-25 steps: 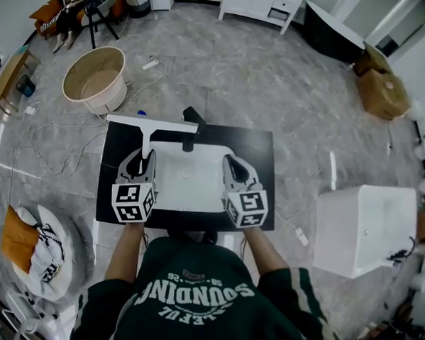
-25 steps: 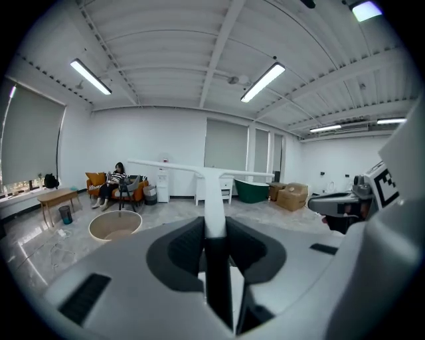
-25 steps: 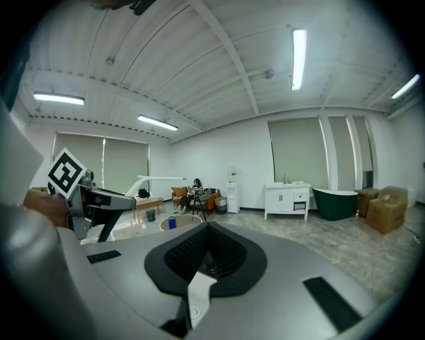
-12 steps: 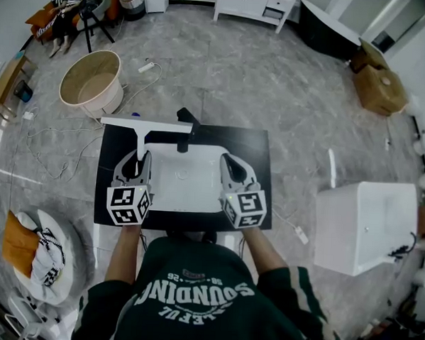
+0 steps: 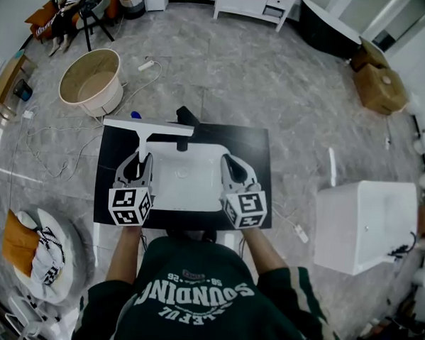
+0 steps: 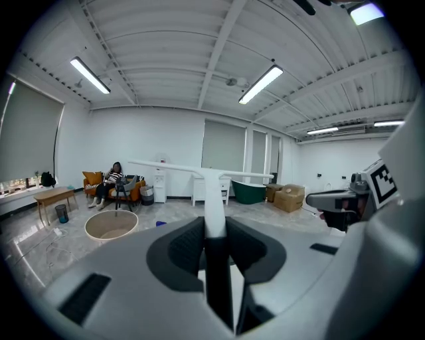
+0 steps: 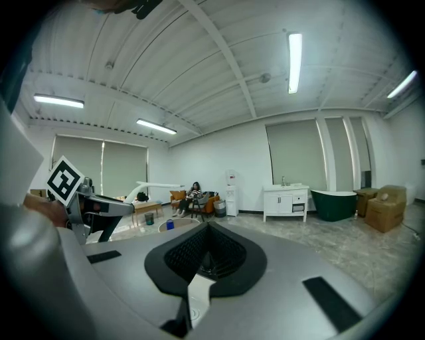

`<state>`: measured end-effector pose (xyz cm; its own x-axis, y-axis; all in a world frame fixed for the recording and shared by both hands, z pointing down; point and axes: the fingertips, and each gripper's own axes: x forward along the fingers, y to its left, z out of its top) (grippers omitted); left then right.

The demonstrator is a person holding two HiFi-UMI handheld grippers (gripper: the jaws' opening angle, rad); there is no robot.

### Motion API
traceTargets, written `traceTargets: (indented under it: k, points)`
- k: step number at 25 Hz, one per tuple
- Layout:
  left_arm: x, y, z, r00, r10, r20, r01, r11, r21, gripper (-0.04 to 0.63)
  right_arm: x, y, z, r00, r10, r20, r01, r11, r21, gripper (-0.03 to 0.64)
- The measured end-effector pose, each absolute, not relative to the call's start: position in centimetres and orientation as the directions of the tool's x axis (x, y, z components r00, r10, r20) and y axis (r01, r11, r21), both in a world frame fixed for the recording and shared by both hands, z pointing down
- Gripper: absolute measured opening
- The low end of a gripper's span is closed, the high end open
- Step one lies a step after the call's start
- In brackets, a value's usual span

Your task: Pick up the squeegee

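The squeegee (image 5: pixel 148 127) is white, with a long blade across the top of a straight handle. My left gripper (image 5: pixel 140 158) is shut on that handle and holds it lifted over the left part of the black table (image 5: pixel 260 143). In the left gripper view the handle (image 6: pixel 214 211) stands pinched between the jaws, and the blade (image 6: pixel 199 169) runs level in front. My right gripper (image 5: pixel 229 161) hovers over the right side of the white basin (image 5: pixel 187 178). In the right gripper view its jaws (image 7: pixel 206 229) are together with nothing in them.
A black faucet (image 5: pixel 185 122) stands at the basin's far edge. On the floor are a beige round tub (image 5: pixel 93 80) at far left, a white box (image 5: pixel 366 227) at right, cardboard boxes (image 5: pixel 380 86) and loose cables (image 5: pixel 49 161). A person sits on an orange sofa (image 5: pixel 64 9).
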<state>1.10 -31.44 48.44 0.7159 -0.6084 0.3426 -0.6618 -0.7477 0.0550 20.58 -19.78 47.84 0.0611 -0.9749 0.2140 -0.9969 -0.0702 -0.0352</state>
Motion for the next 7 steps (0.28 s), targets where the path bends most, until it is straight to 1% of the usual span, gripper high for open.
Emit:
traceTargets:
  k: [7]
  points:
    - [1.19,-31.84,48.27,0.718,-0.606,0.343,-0.660,-0.749,0.059,0.091,20.89,-20.09,48.20,0.078,-0.973,0.216,-0.995,-0.089,-0.042,0.000]
